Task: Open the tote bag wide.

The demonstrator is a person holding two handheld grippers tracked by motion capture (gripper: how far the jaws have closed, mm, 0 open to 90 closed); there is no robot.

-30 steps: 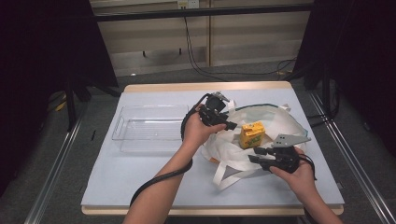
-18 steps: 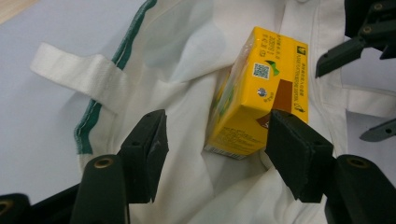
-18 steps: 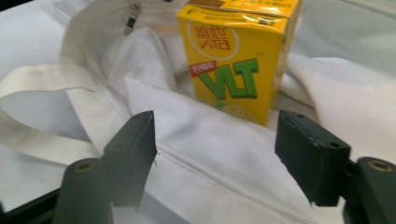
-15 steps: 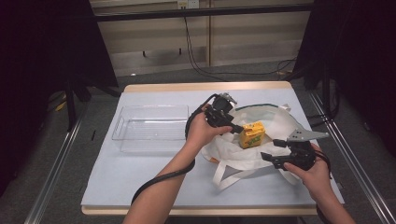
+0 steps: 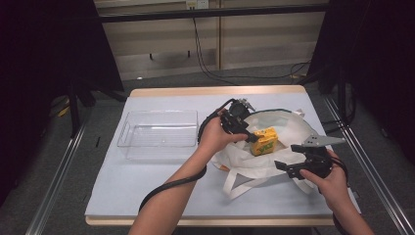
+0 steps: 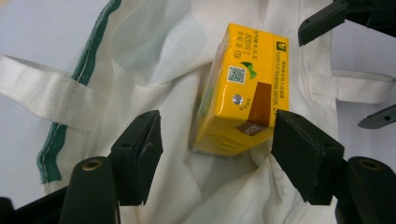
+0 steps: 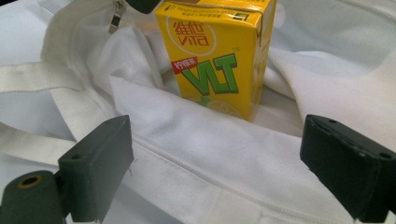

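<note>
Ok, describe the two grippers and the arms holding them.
Both are black two-jaw tools. The left gripper has blocky rectangular pads on arms with brass-coloured rivets, and a black cable trailing along the forearm. The right gripper has the same pads and carries a grey three-cornered plate on top. Both forearms are bare, with no sleeves in sight.

We hold two black grippers. The left gripper (image 5: 243, 131) trails a black cable (image 5: 161, 190) along our bare forearm. The right gripper (image 5: 292, 162) carries a grey three-cornered plate (image 5: 320, 141). Each has blocky black pads (image 6: 140, 154) on arms with brass-ringed screw holes (image 6: 92, 164).
</note>
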